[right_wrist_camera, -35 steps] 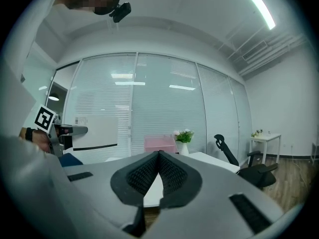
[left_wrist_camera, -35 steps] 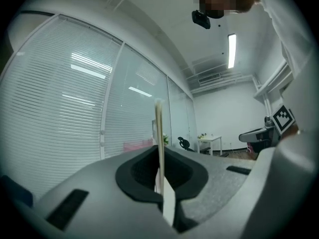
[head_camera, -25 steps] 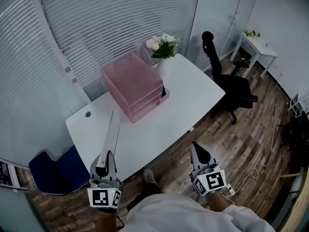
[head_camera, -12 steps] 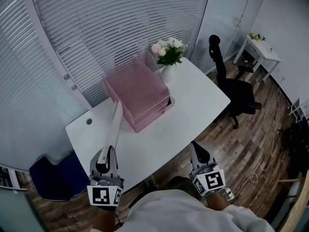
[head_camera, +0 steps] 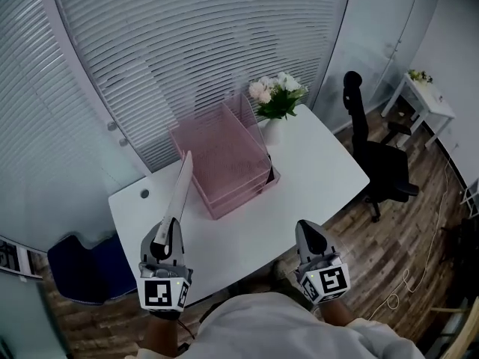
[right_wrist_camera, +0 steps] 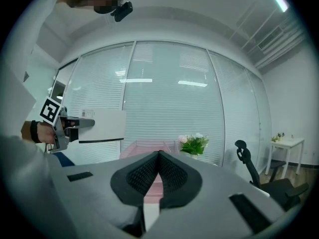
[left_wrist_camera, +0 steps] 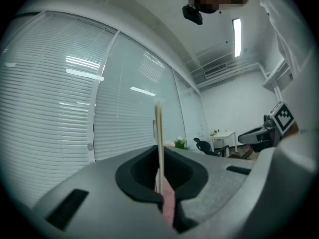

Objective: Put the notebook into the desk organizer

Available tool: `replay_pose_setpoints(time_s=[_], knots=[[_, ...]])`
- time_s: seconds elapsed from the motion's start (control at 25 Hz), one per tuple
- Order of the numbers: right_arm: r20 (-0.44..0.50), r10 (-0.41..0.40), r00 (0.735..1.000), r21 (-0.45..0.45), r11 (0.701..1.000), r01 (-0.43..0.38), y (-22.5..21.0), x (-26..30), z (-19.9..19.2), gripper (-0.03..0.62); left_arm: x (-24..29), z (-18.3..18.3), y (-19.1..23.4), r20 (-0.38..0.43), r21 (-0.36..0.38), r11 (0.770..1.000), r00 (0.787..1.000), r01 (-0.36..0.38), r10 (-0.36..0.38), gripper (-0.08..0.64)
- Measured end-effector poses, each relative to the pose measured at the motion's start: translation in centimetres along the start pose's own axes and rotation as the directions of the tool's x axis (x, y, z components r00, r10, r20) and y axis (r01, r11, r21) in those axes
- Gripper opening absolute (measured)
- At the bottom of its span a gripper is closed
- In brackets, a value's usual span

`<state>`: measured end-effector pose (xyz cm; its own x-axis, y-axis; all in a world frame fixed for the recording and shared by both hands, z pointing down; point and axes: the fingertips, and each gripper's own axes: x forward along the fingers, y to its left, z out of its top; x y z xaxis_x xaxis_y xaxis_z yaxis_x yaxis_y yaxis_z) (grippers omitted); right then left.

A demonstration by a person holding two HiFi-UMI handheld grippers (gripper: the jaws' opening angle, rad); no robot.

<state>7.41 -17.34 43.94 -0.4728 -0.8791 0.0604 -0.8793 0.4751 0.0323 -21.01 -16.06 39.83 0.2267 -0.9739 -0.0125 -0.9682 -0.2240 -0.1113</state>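
Observation:
My left gripper (head_camera: pixel 166 230) is shut on a thin white notebook (head_camera: pixel 179 187), held edge-up in front of me above the table's near left part. In the left gripper view the notebook's edge (left_wrist_camera: pixel 159 138) rises straight out of the closed jaws. The pink desk organizer (head_camera: pixel 224 155), a stack of open trays, stands at the back of the white table (head_camera: pixel 314 163), right of the notebook's tip. My right gripper (head_camera: pixel 309 234) hangs shut and empty near the table's front edge. From the right gripper view I see the notebook (right_wrist_camera: pixel 102 125) side-on and the organizer (right_wrist_camera: pixel 149 146) ahead.
A vase of flowers (head_camera: pixel 278 99) stands just right of the organizer. A black office chair (head_camera: pixel 378 159) is beyond the table's right end, a blue chair (head_camera: pixel 78 268) by its left end. Blinds cover the glass wall behind. A small white side table (head_camera: pixel 426 96) stands far right.
The table and organizer have slid rightward and lower in the head view. The notebook's tip now reaches level with the organizer's left side. Both grippers keep their grip states.

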Motion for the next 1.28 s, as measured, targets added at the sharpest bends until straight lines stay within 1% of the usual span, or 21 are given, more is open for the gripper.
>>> replay_pose_setpoints(time_s=[0.12, 0.24, 0.36, 0.44, 0.48, 0.52, 0.6, 0.68, 0.8, 0.88, 0.96, 1.12, 1.16, 1.28], knots=[[0.001, 0.038, 0.999, -0.009, 0.999, -0.038, -2.3, 1.5, 0.2, 0.013, 2.1, 0.4, 0.0, -0.019, 0.043, 0.998, 0.998, -0.051, 0.052, 0.014], [0.005, 0.056, 0.998, -0.017, 0.998, -0.056, -4.6, 2.5, 0.6, 0.012, 4.6, 1.2, 0.5, -0.054, 0.128, 0.987, 0.993, -0.098, 0.106, 0.014], [0.003, 0.062, 0.998, -0.01, 0.998, -0.062, -6.3, 3.0, 0.4, 0.014, 7.1, 2.1, 1.0, -0.11, 0.238, 0.964, 0.982, -0.122, 0.152, 0.014], [-0.003, 0.066, 0.998, -0.001, 0.998, -0.066, -7.1, 3.2, 0.0, 0.012, 9.0, 2.7, 1.0, -0.126, 0.326, 0.938, 0.978, -0.119, 0.168, 0.014], [-0.006, 0.069, 0.998, 0.003, 0.998, -0.069, -7.3, 3.3, -0.2, 0.013, 10.1, 2.8, 1.0, -0.135, 0.379, 0.918, 0.975, -0.116, 0.179, 0.014], [-0.007, 0.072, 0.997, 0.006, 0.997, -0.072, -7.6, 3.4, -0.3, 0.012, 11.1, 2.8, 1.1, -0.15, 0.436, 0.893, 0.969, -0.112, 0.195, 0.014], [-0.008, 0.076, 0.997, 0.009, 0.997, -0.076, -8.1, 3.6, -0.4, 0.013, 13.3, 2.6, 1.0, -0.19, 0.547, 0.832, 0.954, -0.093, 0.232, 0.014], [-0.01, 0.075, 0.997, 0.013, 0.997, -0.074, -8.7, 3.7, -0.5, 0.012, 15.5, 2.1, 0.9, -0.24, 0.637, 0.769, 0.934, -0.055, 0.266, 0.014], [-0.012, 0.068, 0.998, 0.016, 0.998, -0.068, -9.8, 3.7, -0.7, 0.013, 18.3, 0.7, 0.6, -0.316, 0.726, 0.687, 0.897, 0.019, 0.31, 0.014], [-0.009, 0.058, 0.998, 0.018, 0.998, -0.058, -10.7, 3.7, -0.8, 0.012, 19.9, -0.4, 0.2, -0.365, 0.764, 0.641, 0.868, 0.072, 0.336, 0.014], [-0.008, 0.05, 0.999, 0.021, 0.999, -0.05, -11.6, 3.5, -0.9, 0.013, 21.3, -1.7, -0.2, -0.409, 0.785, 0.608, 0.838, 0.121, 0.361, 0.014], [-0.013, 0.038, 0.999, 0.024, 0.999, -0.037, -13.2, 3.2, -1.3, 0.012, 23.4, -4.2, -1.1, -0.475, 0.807, 0.557, 0.778, 0.198, 0.411, 0.014], [-0.014, 0.035, 0.999, 0.025, 0.999, -0.034, -13.6, 3.2, -1.3, 0.012, 23.9, -4.6, -1.4, -0.484, 0.811, 0.546, 0.767, 0.212, 0.42, 0.014], [-0.015, 0.029, 0.999, 0.026, 0.999, -0.028, -14.8, 3.1, -1.4, 0.012, 25.2, -5.5, -2.2, -0.497, 0.822, 0.513, 0.748, 0.245, 0.44, 0.014]])
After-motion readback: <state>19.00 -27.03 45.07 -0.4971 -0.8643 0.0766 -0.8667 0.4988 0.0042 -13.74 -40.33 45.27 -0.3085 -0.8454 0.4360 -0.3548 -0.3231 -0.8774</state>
